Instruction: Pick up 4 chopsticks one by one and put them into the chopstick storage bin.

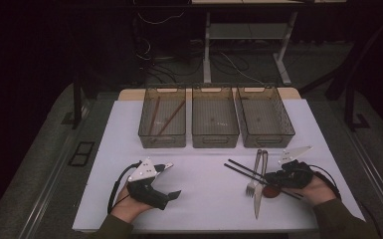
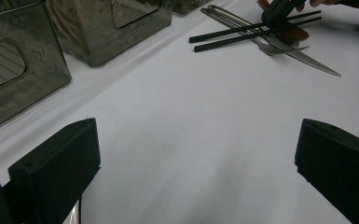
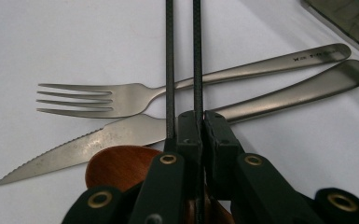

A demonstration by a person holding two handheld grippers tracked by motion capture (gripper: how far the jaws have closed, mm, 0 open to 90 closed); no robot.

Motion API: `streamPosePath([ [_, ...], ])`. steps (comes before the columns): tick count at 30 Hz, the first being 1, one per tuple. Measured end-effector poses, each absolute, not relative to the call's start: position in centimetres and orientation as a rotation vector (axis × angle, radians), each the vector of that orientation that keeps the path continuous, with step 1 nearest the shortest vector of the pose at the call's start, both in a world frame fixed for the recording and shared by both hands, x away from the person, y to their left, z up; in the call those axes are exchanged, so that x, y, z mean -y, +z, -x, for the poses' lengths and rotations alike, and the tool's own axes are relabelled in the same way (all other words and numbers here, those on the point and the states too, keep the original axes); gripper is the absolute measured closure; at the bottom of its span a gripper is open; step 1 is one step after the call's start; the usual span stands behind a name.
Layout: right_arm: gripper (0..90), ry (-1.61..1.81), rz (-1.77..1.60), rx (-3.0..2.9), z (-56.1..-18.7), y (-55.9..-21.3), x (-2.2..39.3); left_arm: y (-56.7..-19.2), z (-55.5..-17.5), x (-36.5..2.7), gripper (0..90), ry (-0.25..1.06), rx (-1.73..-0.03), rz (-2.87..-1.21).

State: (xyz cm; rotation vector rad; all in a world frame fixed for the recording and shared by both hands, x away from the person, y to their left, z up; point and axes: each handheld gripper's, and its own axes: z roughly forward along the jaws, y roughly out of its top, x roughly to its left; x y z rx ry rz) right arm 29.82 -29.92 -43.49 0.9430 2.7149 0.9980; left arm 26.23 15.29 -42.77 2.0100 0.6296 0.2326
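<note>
- Lettering is stamped near the end of the fork (image 3: 121, 97) handle, too small to read.
- Right gripper (image 3: 199, 122), jaws pressed together, pinches one black chopstick (image 3: 197, 51); its twin (image 3: 169, 65) runs just beside, over fork and knife (image 3: 98, 142).
- Left gripper (image 2: 196, 154) stands wide, holding nothing, above bare white table (image 2: 191, 130).
- Three bins (image 1: 215, 122) line the far edge.
</note>
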Motion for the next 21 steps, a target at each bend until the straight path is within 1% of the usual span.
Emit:
streamPosePath([
  [12, 85.4, 0.981, -0.915, -2.689, -29.6, -43.1, 30.1, -42.8, -26.2, -15.3, 0.0, 0.228, -0.623, -2.013],
  [21, 85.4, 1.061, -0.932, -2.669, -29.4, -42.4, 30.6, -42.9, -26.3, -15.2, 0.0, 0.228, -0.617, -2.015],
])
